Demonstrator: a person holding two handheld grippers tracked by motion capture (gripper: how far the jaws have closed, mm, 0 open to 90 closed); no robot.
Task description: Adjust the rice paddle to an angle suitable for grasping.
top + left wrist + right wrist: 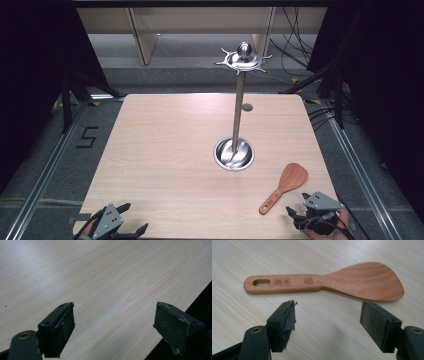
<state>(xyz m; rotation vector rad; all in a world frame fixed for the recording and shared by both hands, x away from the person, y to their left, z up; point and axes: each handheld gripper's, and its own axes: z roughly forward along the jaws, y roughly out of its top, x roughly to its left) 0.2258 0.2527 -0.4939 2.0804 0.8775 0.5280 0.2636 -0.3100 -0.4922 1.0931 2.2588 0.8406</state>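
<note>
On the desk [165,150], the wooden spatula [283,188] lies flat near the front right corner, its long axis crosswise just ahead of the right gripper [328,315], whose fingers gape, empty. The left gripper [113,322], likewise open and empty, sits well apart.

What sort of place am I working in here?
Probably a lab recording bay, not a kitchen: a bare wooden table ringed by black curtains, loose cables and floor rails.

Bare worktop [165,150] lies open across the left half and along the near edge, while the tall metal stand [239,107] rises mid-worktop as the one obstacle, with the wooden spatula [284,187] lying flat just before the right claw [299,212]
</note>
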